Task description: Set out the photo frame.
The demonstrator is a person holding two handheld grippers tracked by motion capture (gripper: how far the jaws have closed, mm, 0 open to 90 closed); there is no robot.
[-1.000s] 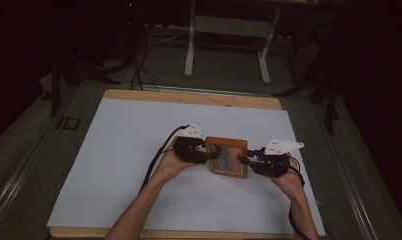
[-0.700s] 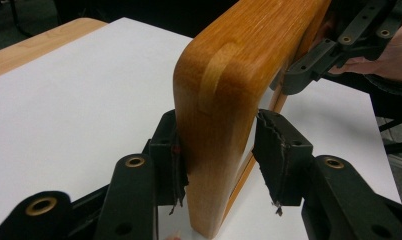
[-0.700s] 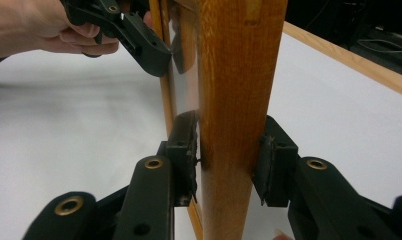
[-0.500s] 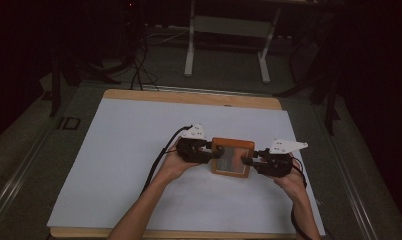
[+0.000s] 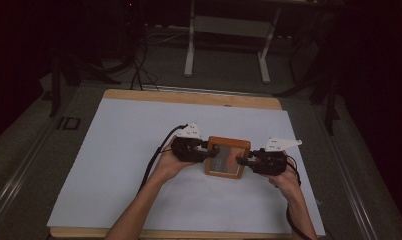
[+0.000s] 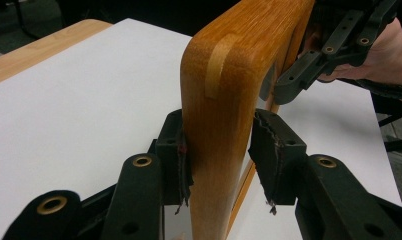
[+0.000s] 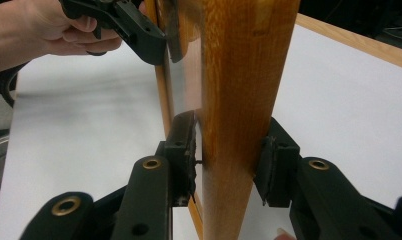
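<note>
High view: rigid, fragile wooden-framed glass picture frame (image 5: pixel 228 157); left gripper (image 5: pixel 207 152) and right gripper (image 5: pixel 242 161) clamp its opposite side rails.

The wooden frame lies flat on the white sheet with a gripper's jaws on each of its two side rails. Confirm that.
Not quite. The wooden frame is not lying flat: both gripper views show it held on edge, clear of the white sheet. The rest stands: the left gripper has its jaws on one side rail, the right gripper on the opposite one.
</note>
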